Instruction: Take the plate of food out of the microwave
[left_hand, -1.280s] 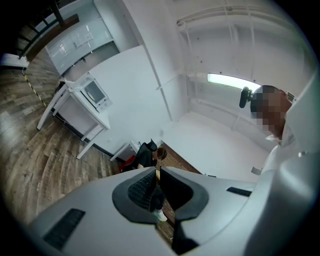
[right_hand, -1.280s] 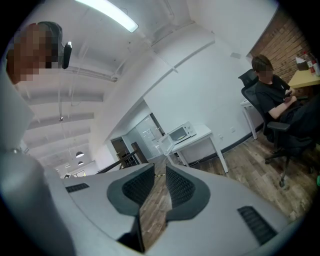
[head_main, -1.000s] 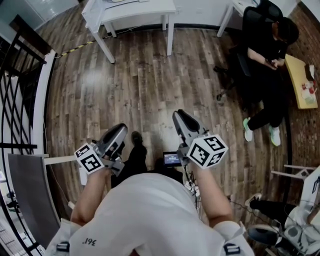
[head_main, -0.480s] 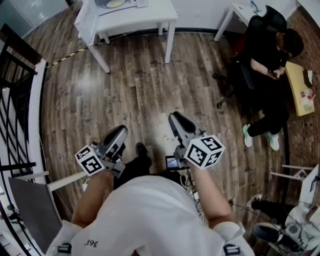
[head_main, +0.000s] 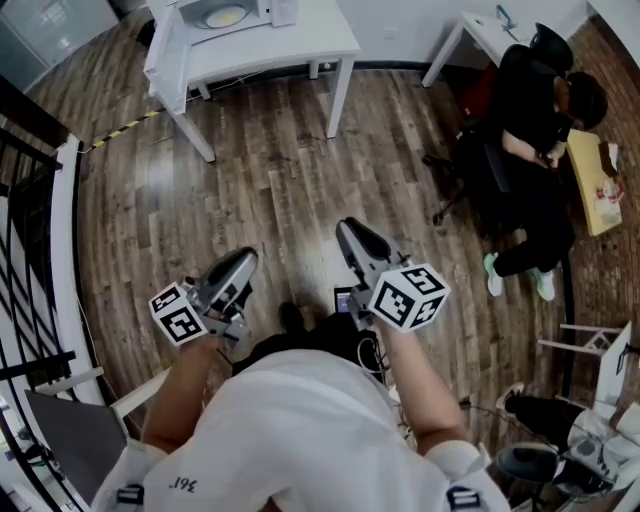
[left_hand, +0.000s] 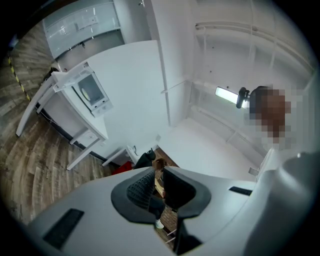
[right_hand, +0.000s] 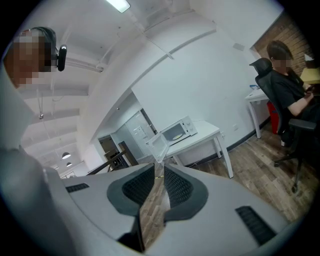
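Note:
A white microwave stands on a white table at the far top of the head view, its door swung open to the left. Inside lies a pale plate of food. The right gripper view shows the microwave and its open door well ahead. It shows small and tilted in the left gripper view. My left gripper and right gripper are held out over the wooden floor, far short of the table. Each has a narrow gap between its pads and nothing in it.
A person sits in a black office chair at the right, beside a second white desk. A black railing runs down the left side. Yellow-black tape lies on the floor near the table's left leg.
The table and the person in the chair have slid down the head view as I walk toward them, and the microwave has come into view at the top. Both grippers keep their pose.

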